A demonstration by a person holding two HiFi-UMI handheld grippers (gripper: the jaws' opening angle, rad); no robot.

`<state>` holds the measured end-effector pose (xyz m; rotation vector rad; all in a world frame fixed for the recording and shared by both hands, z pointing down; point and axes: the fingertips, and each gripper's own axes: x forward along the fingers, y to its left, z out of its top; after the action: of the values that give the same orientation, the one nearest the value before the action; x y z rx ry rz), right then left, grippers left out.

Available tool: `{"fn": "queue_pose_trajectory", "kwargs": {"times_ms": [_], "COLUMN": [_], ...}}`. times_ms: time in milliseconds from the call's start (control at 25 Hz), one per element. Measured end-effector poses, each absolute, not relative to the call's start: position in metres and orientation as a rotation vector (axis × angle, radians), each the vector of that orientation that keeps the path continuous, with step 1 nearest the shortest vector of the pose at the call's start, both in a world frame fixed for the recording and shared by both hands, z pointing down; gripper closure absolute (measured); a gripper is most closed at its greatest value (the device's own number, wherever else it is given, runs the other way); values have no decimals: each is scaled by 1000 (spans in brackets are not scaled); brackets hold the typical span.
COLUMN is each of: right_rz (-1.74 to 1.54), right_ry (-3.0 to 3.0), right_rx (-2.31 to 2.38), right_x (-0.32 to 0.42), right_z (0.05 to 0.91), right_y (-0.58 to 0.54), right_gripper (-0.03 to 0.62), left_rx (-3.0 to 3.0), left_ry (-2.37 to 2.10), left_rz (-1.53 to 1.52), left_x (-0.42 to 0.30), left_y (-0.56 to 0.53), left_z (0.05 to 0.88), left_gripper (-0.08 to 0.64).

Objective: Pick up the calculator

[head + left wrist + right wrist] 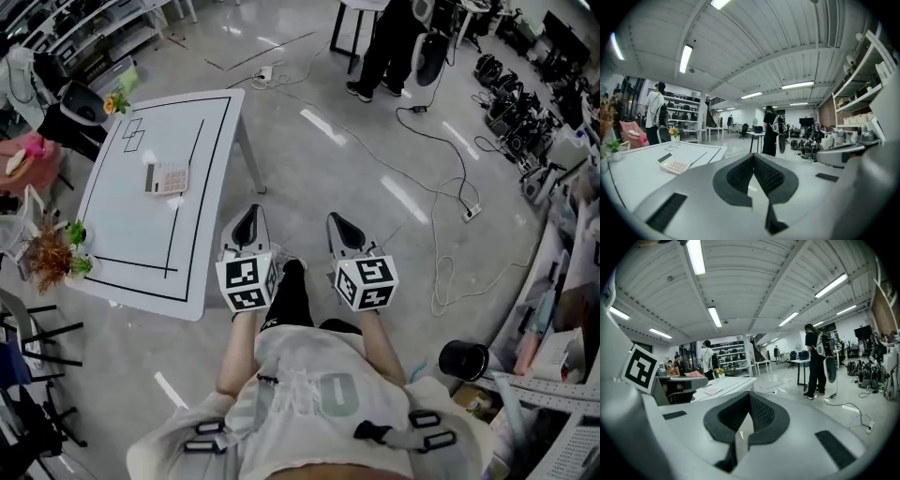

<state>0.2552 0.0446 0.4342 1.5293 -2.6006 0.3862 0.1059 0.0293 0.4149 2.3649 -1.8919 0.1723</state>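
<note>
Closest in the head view is the person's pale shirt. Just beyond it the left gripper (249, 217) and the right gripper (339, 225) are held side by side over the floor, pointing forward. Both sit off the right edge of the table (141, 272), not above it. The calculator (167, 177) lies flat about midway along the table, left of the long taped line and well apart from both tools. It is probably set in the open so it can be approached from this side.

Seen in the left gripper view, the jaws are pressed together with nothing between them. The calculator (673, 164) sits low and to the left on the table (637, 173), so this tool seems the better placed to take it.

Looking along the right gripper, its jaws also meet, empty. The table (724, 385) stands beyond them to the left. Neither tool has a reason to spread yet, I judge; they must widen first.
</note>
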Motion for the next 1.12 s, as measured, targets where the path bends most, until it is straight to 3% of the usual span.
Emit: {"fn": "queue_pose_trajectory", "kwargs": {"times_ms": [360, 680, 1120], "right_rz": [155, 71, 49], "right_ry": [-2700, -2814, -2870], "right_rx": [1176, 762, 120], "right_x": [145, -18, -210], "right_z": [386, 370, 376], "right_y": [-124, -269, -263], "right_gripper": [588, 588, 588], "left_rx": [1966, 1586, 1132], "left_ry": [-2282, -2571, -2734], "left_rz": [17, 15, 10], "left_x": [-51, -191, -300], "left_y": [-77, -145, -127], "left_z": [376, 381, 399], "left_gripper": [538, 538, 538]}}
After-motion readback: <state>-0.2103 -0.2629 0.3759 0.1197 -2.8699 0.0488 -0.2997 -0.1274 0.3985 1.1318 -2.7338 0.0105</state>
